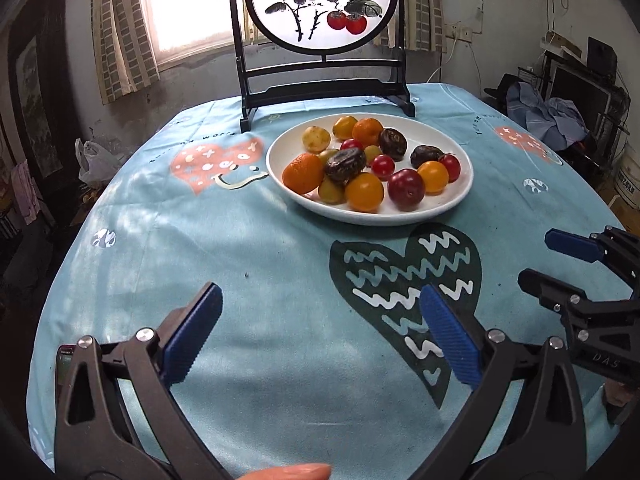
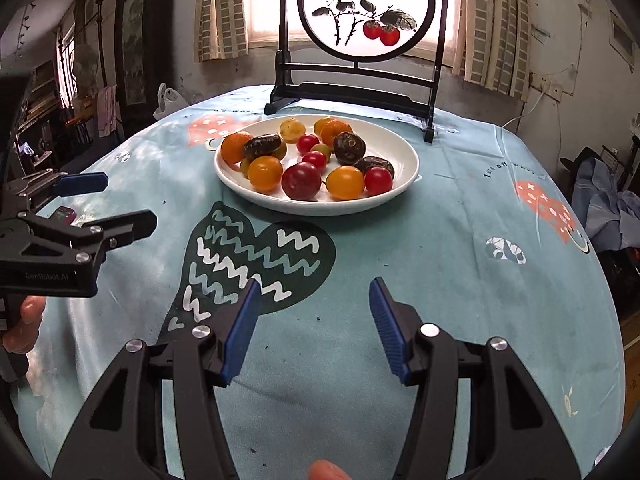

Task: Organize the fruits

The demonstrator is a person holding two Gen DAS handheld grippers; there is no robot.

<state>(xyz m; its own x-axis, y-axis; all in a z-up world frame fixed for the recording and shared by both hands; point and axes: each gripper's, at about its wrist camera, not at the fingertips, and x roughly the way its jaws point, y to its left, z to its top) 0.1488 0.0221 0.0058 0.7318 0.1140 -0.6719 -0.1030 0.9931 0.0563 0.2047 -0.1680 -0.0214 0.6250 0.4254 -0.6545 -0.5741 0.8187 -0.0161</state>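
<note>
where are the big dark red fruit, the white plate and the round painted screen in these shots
big dark red fruit [image 2: 301,181]: right wrist view, middle of its glossy skin
white plate [image 2: 400,148]: right wrist view, bare inner wall at its right side
round painted screen [image 1: 320,0]: left wrist view, middle of the white painted disc

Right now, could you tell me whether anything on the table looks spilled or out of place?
Nothing stands out: all the fruit sits inside the plate, none has rolled onto the cloth, and the screen behind stands upright.

plate [image 1: 460,194]: glossy white ceramic
tablecloth [image 1: 260,264]: soft matt printed cloth
gripper pads [image 2: 242,332]: ribbed blue plastic
screen frame [image 2: 360,92]: dark lacquered wood
</note>
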